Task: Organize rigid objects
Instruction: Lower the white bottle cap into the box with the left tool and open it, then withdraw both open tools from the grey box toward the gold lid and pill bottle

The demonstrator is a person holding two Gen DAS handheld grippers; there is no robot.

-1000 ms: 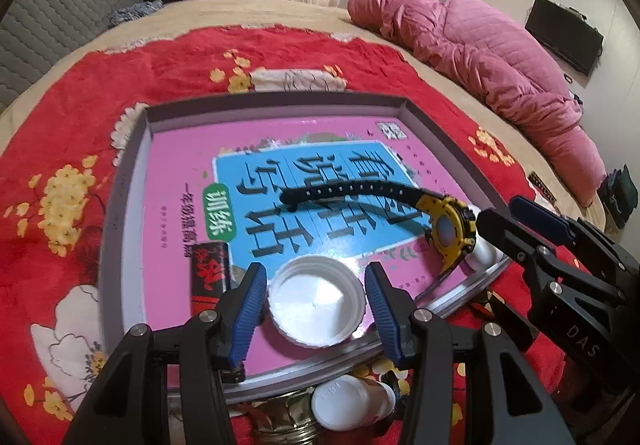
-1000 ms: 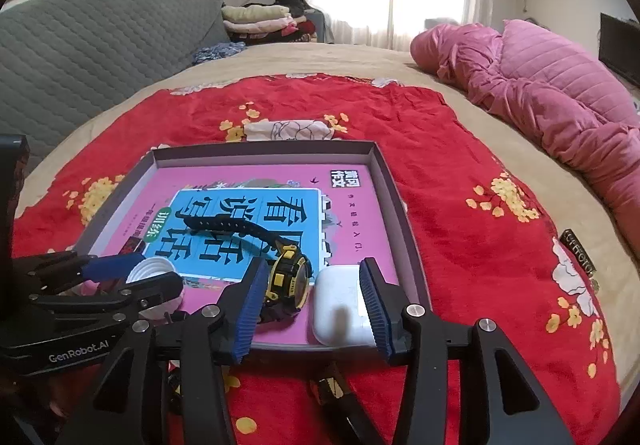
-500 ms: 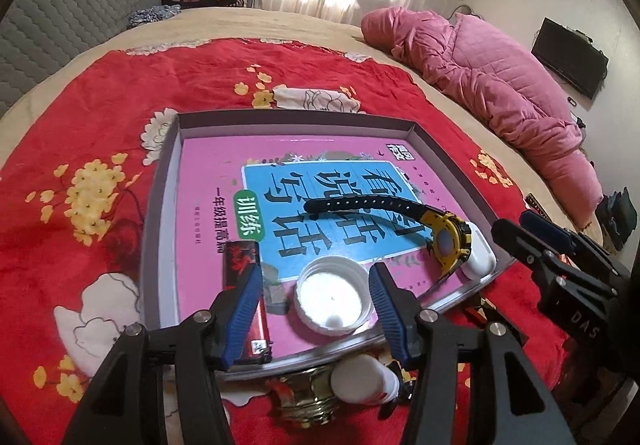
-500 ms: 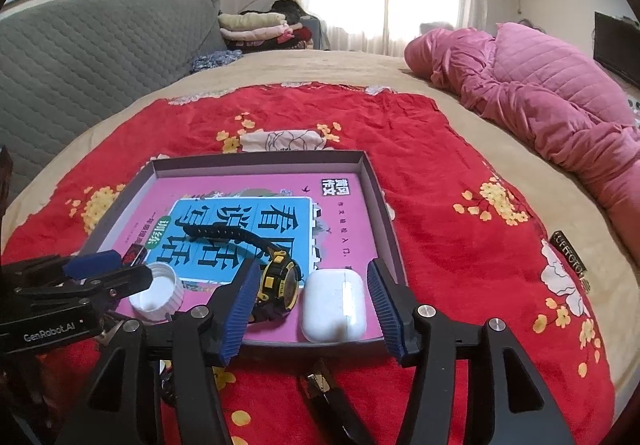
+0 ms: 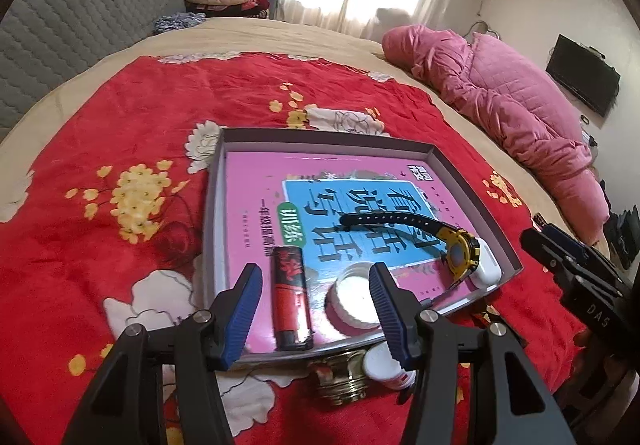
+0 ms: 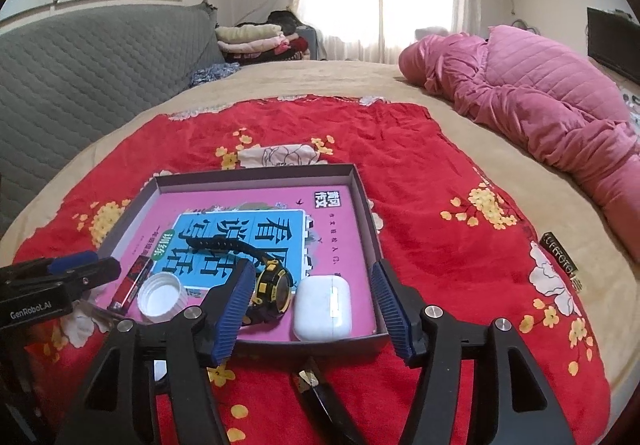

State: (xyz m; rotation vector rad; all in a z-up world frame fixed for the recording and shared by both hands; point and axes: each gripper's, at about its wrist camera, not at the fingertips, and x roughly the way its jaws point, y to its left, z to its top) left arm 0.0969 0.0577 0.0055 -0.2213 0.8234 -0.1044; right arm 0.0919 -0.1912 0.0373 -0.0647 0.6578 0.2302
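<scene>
A grey tray [image 5: 472, 181] on the red blanket holds a pink book [image 5: 256, 181]. On the book lie a red lighter [image 5: 290, 297], a white cap [image 5: 352, 301], a yellow-black watch [image 5: 460, 253] and a white earbuds case [image 5: 486, 271]. My left gripper [image 5: 314, 285] hovers open over the tray's near edge, above the lighter and cap, touching neither. My right gripper [image 6: 314, 277] hangs over the near right corner, jaws opening. The earbuds case [image 6: 324, 305] lies below, between the fingers, free of the pads. The watch [image 6: 272, 285] sits beside the left finger.
A brass fitting [image 5: 340, 377] and a small white bottle [image 5: 384, 365] lie on the blanket just in front of the tray. A dark object [image 6: 316, 389] lies under my right gripper. A pink quilt [image 6: 540, 105] is heaped at the right, a grey headboard [image 6: 80, 65] at the left.
Both grippers have drawn back and upward from the tray. The right jaws have spread wider around the earbuds case. The left has pulled away from the white cap, and the lighter now shows.
</scene>
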